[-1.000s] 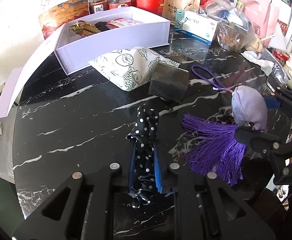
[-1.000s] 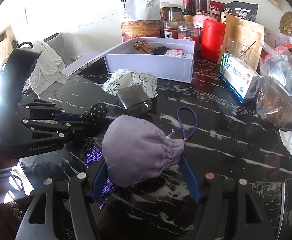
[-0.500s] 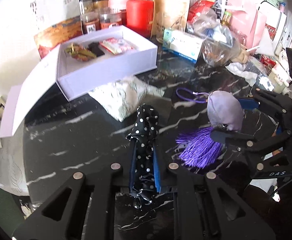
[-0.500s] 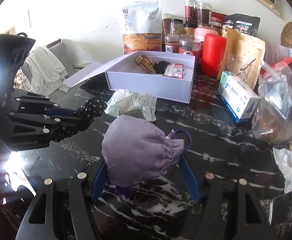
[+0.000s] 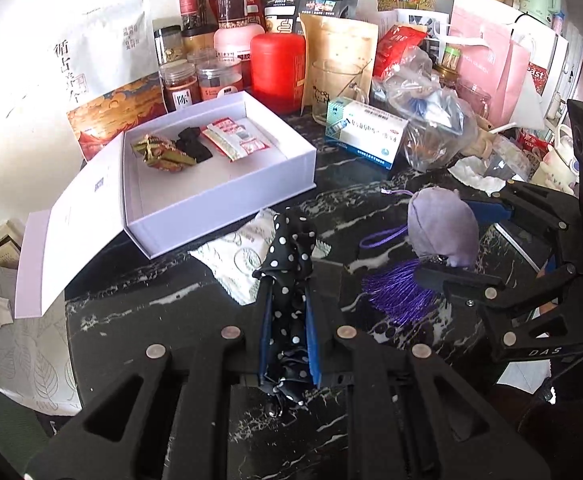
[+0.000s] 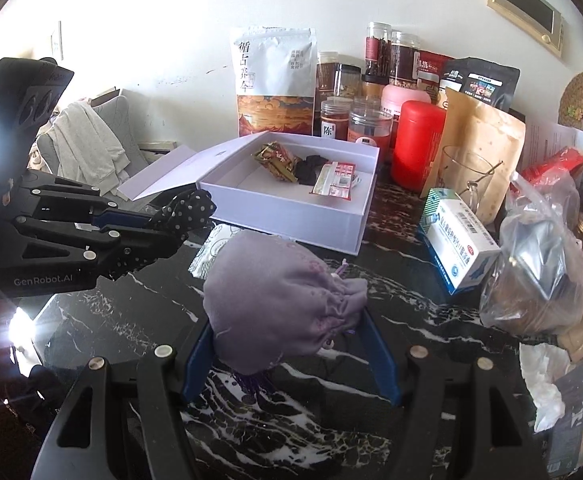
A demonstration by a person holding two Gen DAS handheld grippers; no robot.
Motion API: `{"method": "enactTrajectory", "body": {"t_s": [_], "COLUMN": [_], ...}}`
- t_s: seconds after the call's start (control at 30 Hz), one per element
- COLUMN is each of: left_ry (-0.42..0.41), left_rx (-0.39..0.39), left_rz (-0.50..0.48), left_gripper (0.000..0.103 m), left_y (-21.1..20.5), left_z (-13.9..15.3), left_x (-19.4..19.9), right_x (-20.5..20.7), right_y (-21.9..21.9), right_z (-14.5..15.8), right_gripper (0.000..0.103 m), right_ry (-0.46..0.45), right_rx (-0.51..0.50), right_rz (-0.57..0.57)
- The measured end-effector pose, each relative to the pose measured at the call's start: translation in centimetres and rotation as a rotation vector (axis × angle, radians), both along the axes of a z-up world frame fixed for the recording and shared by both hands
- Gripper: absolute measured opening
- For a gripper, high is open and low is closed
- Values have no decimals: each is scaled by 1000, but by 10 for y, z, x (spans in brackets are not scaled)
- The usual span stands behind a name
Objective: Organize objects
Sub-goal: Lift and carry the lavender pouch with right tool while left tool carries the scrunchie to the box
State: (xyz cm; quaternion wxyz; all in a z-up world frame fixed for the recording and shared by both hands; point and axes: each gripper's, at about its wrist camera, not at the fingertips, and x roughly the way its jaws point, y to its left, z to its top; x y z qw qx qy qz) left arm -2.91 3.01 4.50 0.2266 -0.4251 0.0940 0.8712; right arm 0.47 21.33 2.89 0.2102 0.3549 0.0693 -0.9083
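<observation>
My left gripper is shut on a black polka-dot cloth, held in the air above the black marble table. My right gripper is shut on a lilac drawstring pouch; its purple tassel and cord loop hang below it. An open white box stands ahead with a green-gold packet, a black item and a red sachet inside. In the right wrist view the left gripper hovers at the left, near the box.
A patterned white packet lies in front of the box. Jars, a red canister, pouches, a glass mug, a medicine carton and a plastic bag crowd the back and right. The box lid lies open to the left.
Both grippers rose from the table, carrying the polka-dot cloth and the lilac pouch upward; the tassel has lifted off the surface. The dark block beside the packet is now hidden.
</observation>
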Motion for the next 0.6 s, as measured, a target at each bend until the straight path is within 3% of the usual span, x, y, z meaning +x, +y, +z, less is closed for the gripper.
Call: {"method": "enactTrajectory", "body": {"t_s": [0.6], "left_ry": [62], "left_rx": [8], "left_rz": [-44], "left_gripper": [14], "left_y": [9], "left_z": [30], "left_x": [-66], "right_x": [-64], "right_y": [-5], "right_z": [23], "right_gripper": [68], "right_ry": [25], "right_rx": [21], "right_rz": [15]}}
